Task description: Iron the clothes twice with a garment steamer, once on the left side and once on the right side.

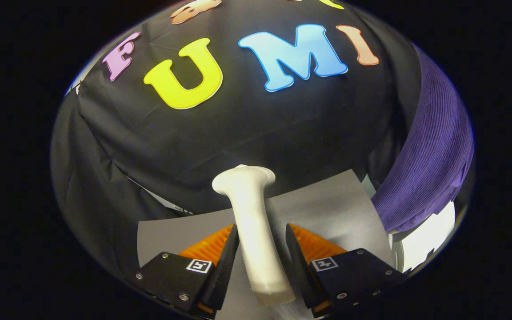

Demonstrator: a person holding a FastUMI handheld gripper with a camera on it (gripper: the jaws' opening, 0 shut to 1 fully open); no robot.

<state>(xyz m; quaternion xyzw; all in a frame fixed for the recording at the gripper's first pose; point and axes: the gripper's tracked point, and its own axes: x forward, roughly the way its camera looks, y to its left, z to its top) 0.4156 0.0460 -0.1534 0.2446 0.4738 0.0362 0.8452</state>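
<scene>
black cloth wall (282, 129): fills upper and middle of frame, creased, folds running down at left | grey sheet (327, 209): flat, lower centre, its far edge meeting the cloth | white surface (429, 235): bright, lower right, just right of the grey sheet | thin pale strip (162, 202): lower left, under the cloth's hem, unclear what

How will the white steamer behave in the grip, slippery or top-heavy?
The steamer looks smooth and glossy, so probably slippery. Its flared head extends beyond the fingers, so it may pivot. The gripper fingers flank its handle; firm contact is unclear.
</scene>
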